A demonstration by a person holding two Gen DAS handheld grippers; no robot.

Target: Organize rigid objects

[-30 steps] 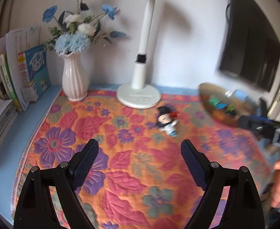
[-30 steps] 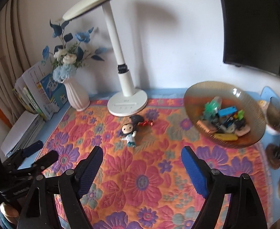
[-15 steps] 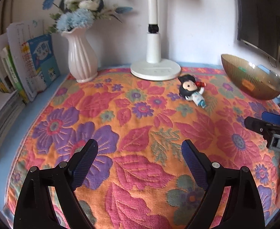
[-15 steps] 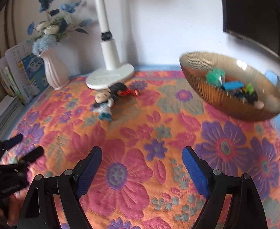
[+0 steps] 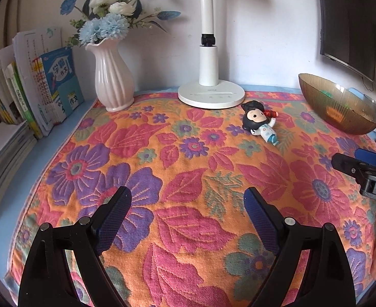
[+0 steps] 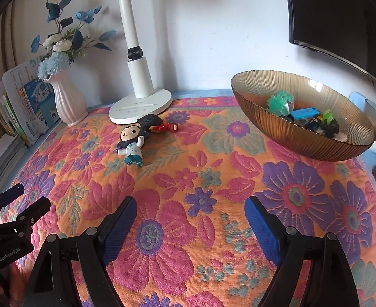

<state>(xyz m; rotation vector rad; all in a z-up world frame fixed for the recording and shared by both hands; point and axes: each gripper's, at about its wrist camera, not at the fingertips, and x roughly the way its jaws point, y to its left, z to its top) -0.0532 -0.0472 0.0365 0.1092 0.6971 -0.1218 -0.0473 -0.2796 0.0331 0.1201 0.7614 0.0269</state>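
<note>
1. While both tools hang over the flowered cloth on the surface, neither carries anything: the left tool has its jaws spread wide and empty, and the right tool likewise.
2. The doll lies on its back on the cloth, just in front of the lamp base, well apart from both tools. A small red piece lies touching or just beside its dark hair; I cannot tell whether it is joined to the doll.
3. The bowl stands at the right of the cloth and already holds several small toys, so the doll is probably the next thing to go in.
4. Handling, as a judgement: the doll looks like hard moulded plastic, light, stiff, with a glossy skin that may slip under the pads. The head is big and round, the body narrow.
5. Best hold is likely across the white torso, jaws either side of the waist. The rounded head would tend to squirt out; the thin arms and legs give poor purchase.
6. The bowl looks like glass, ribbed and thin-rimmed, so lower the doll in rather than drop it.
7. The vase of flowers stands left of the lamp, clear of the likely path.
</note>
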